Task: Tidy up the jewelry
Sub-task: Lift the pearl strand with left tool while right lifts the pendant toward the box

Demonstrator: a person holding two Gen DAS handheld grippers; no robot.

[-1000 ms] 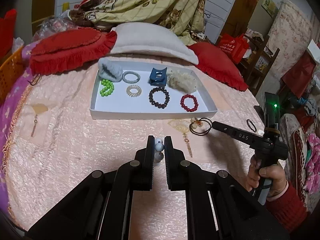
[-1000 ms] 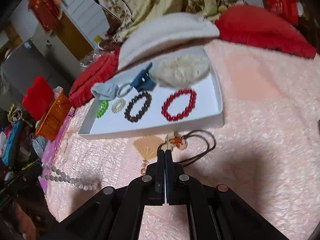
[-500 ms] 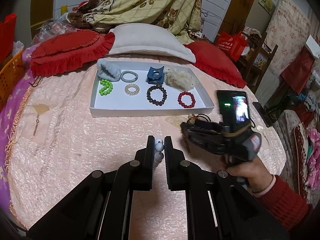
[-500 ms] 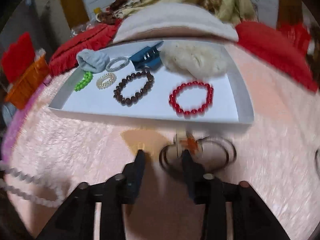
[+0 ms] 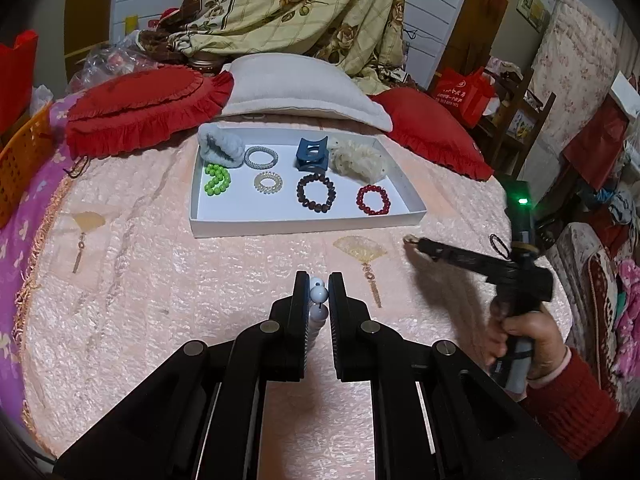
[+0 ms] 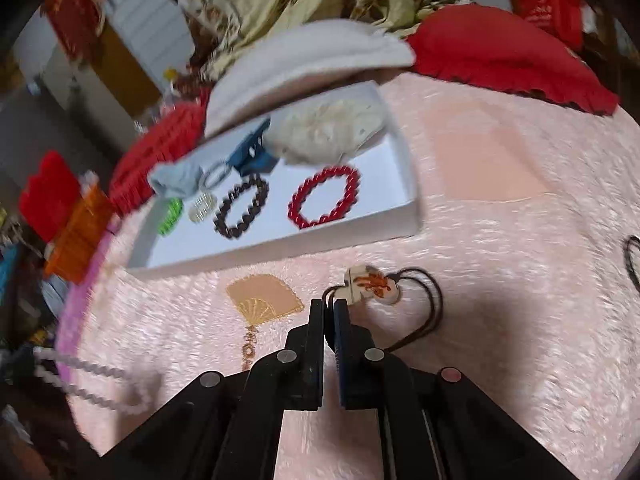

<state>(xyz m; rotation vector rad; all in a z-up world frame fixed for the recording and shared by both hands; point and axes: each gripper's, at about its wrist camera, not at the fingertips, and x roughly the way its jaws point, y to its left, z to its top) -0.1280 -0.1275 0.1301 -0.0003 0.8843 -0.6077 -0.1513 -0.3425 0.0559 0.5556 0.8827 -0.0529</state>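
Note:
A white tray (image 5: 224,222) on the pink bedspread holds a green bead bracelet (image 5: 217,178), two spiral hair ties, a dark bead bracelet (image 5: 316,193), a red bead bracelet (image 5: 373,199), a blue claw clip (image 5: 312,155) and two scrunchies. My left gripper (image 5: 319,292) is shut on a white bead necklace (image 5: 319,294), held above the spread in front of the tray. My right gripper (image 6: 329,307) is shut on the dark cord of a pendant necklace (image 6: 372,284), right of the fan charm (image 6: 264,300); it also shows in the left wrist view (image 5: 420,245).
A second fan charm (image 5: 89,222) lies at the left. A black hair loop (image 5: 500,245) lies at the far right. Red cushions (image 5: 140,108) and a white pillow (image 5: 296,88) lie behind the tray. An orange basket (image 5: 20,156) stands at the left edge.
My right gripper opened over the pendant necklace, then closed on its cord and swung right. The left gripper has kept hold of the white beads and barely moved.

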